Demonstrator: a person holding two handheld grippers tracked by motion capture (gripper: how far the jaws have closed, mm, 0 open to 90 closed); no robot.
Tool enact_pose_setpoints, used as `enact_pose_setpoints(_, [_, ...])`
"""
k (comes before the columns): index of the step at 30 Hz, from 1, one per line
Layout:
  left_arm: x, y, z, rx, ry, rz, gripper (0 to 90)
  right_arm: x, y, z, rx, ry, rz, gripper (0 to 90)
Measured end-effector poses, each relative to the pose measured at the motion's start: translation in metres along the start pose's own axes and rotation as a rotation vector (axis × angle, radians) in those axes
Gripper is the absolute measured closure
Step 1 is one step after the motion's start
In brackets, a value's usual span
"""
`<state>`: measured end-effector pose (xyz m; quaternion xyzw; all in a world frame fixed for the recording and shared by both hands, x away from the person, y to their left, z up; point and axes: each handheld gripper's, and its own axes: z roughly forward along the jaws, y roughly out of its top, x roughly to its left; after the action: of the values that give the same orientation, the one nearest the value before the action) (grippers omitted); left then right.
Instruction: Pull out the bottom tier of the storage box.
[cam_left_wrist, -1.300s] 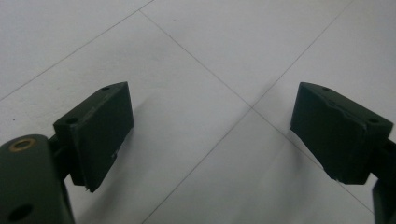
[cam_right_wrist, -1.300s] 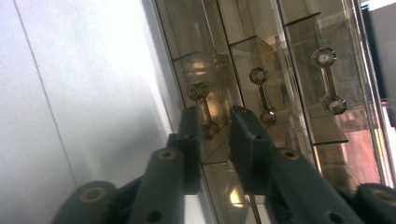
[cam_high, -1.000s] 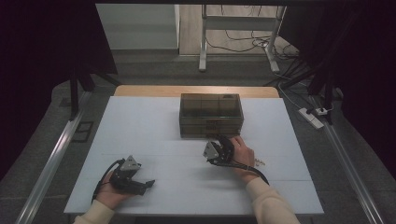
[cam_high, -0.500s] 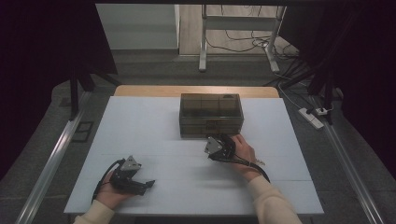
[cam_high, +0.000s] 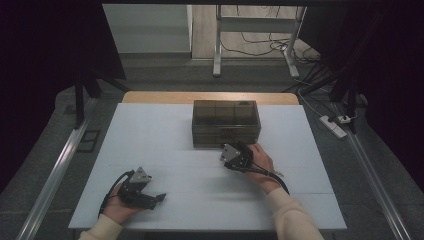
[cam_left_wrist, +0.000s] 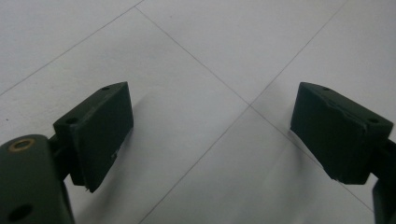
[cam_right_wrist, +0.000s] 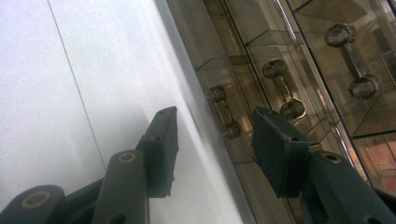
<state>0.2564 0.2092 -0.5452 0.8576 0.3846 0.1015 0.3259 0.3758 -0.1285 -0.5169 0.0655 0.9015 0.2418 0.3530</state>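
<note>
- A smoky, see-through plastic drawer box (cam_high: 226, 123), squared off and glossy, stands toward the far middle of a matte white table (cam_high: 150, 135) scored with thin straight seams.
- The right gripper (cam_high: 234, 156), black with a grey three-cornered plate on top, is held at the box's near front face; its jaws have just been opening and stand apart, with one of the lowest drawer handles (cam_right_wrist: 224, 114) in the gap and no pad pressing on it.
- Seen from the right gripper view, the drawer fronts carry clear dumbbell-shaped handles, each a bar between two round knobs; the brownish compartments behind them are too dim and full of reflections to tell what they hold.
- The left gripper (cam_high: 144, 196) rests low at the table's near left corner, well apart from the box, a black cable looping behind the hand.
- In the left gripper view its blocky, matte black pads (cam_left_wrist: 100, 128) stand wide apart over bare tabletop, clamping nothing.
</note>
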Motion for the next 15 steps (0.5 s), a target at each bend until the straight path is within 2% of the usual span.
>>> enact_pose_setpoints(15, [-0.0002,0.0001,0.0002,0.001,0.000,0.001,12.7,-0.0029,0.0012,0.0042,0.016,0.048,-0.015,47.8])
